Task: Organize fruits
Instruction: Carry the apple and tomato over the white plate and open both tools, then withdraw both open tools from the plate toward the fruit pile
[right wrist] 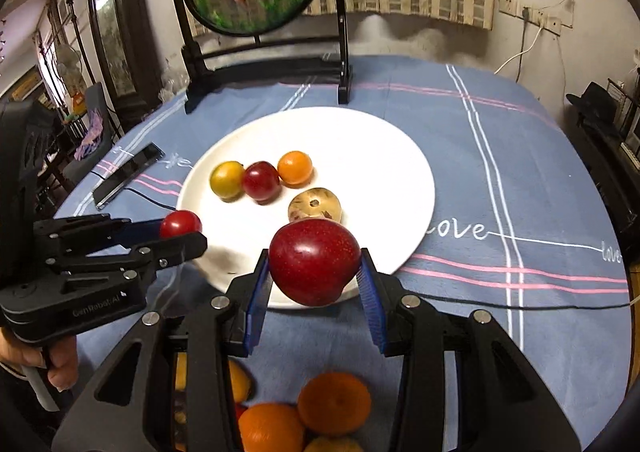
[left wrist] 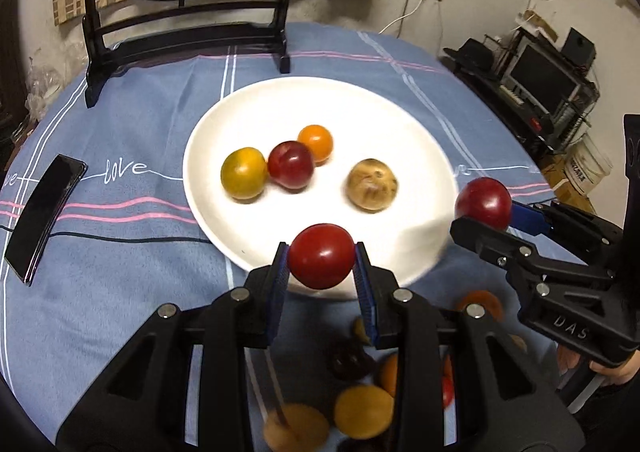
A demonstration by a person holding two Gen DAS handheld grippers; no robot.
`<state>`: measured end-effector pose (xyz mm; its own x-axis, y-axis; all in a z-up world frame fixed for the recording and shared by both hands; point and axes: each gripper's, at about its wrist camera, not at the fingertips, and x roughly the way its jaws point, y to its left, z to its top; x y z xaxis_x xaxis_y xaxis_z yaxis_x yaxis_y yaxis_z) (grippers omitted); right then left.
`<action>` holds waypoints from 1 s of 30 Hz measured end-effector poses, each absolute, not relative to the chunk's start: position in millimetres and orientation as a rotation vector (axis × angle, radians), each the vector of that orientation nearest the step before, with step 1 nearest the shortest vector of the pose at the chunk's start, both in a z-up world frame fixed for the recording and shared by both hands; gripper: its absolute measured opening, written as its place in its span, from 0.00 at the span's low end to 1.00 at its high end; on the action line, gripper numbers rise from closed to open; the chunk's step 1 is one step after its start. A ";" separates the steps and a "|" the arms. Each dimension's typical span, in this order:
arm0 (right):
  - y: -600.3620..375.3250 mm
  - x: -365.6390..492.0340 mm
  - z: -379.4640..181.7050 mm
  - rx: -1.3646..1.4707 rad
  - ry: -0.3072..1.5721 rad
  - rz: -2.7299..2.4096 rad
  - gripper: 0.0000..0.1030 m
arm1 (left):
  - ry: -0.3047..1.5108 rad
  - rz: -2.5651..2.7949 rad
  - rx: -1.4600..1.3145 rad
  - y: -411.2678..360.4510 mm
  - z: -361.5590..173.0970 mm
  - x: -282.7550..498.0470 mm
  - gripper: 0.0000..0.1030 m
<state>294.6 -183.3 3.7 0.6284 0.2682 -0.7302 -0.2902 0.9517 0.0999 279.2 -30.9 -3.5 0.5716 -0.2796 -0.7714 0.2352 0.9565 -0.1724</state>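
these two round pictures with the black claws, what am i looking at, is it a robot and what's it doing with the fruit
No robot: a person holds a hand-held gripper in each hand, each with a wide-angle camera looking along its jaws. One picture is from the left gripper, the other from the right gripper; each also shows the other from the side. The left one is shut on a small tomato, the right one on a red plum. Both hover at the near rim of a white plate on a blue tablecloth. The plate holds four fruits: yellow, red, orange and a mottled brown one. More fruit lies below the grippers, a phone to the left.
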 end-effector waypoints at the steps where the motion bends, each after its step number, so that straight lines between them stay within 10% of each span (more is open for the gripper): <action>1: -182.3 297.5 0.3 -0.031 0.841 0.317 0.41 | 0.920 -0.297 -0.051 -30.1 -4.8 281.8 0.31; 16: -176.7 326.3 -21.9 -0.063 0.913 0.285 0.42 | 0.984 -0.213 -0.047 -30.9 -25.6 321.0 0.33; 21: -184.6 322.3 -19.4 -0.016 0.867 0.265 0.66 | 0.909 -0.159 -0.025 -32.7 -15.6 316.9 0.77; 30: -218.7 275.1 7.3 0.105 0.794 0.282 0.66 | 0.795 -0.194 0.032 -28.8 18.6 261.7 0.90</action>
